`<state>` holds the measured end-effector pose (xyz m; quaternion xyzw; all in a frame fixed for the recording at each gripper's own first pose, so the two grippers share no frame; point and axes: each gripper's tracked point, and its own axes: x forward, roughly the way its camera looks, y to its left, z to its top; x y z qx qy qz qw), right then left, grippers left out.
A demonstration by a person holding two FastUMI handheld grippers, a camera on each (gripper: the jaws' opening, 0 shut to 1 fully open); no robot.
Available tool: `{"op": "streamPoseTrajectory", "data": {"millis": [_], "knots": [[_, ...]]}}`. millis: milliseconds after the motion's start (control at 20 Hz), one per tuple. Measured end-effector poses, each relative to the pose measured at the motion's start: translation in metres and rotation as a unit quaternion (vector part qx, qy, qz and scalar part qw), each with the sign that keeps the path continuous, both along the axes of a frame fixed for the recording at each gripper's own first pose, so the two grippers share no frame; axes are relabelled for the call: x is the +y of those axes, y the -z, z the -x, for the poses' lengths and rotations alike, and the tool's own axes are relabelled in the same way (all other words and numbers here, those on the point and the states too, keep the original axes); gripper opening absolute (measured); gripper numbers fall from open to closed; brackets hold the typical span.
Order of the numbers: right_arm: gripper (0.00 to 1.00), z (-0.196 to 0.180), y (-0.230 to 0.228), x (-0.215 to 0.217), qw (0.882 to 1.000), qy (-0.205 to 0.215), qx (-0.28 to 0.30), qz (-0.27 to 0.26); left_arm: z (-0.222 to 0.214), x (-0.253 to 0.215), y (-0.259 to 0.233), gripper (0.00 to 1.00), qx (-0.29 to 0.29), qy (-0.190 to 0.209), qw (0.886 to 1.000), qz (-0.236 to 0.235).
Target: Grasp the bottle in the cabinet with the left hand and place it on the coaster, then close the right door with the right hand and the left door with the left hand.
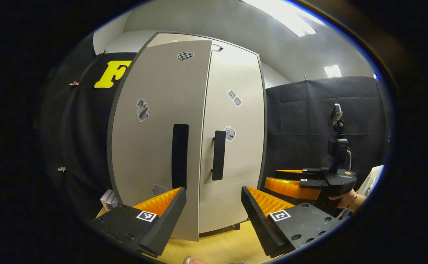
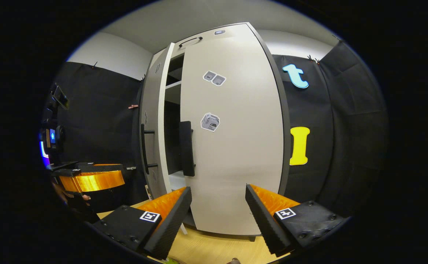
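Note:
A tall pale cabinet stands close ahead on a wooden tabletop. Its right door (image 1: 234, 146) lies flush with its black handle (image 1: 218, 155) facing me. The left door (image 1: 151, 139) stands ajar, its edge forward of the right door, with its handle (image 1: 180, 156) near that edge. My left gripper (image 1: 214, 194) is open in front of the two handles, holding nothing. In the right gripper view the gap beside the left door (image 2: 151, 128) shows dark shelves (image 2: 173, 84). My right gripper (image 2: 217, 192) is open before the right door (image 2: 236, 139), touching nothing.
The right gripper (image 1: 294, 183), held by a hand, hovers to the right of the cabinet. Small boxes (image 1: 108, 200) sit by the cabinet's left foot. The tabletop (image 1: 217, 245) runs under the cabinet. Black cloth walls close in on both sides.

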<state>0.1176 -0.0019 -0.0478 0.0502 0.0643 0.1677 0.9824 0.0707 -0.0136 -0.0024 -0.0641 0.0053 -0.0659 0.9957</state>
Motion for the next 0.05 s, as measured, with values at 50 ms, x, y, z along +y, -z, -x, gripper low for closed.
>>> {"op": "streamPoseTrajectory", "data": {"millis": [50], "knots": [[0.98,-0.0011,-0.0012,-0.0002,1.000,0.003,-0.001,-0.002,-0.0015,0.0040,-0.0002,0.96,-0.001,-0.005,1.000,-0.004]]}}
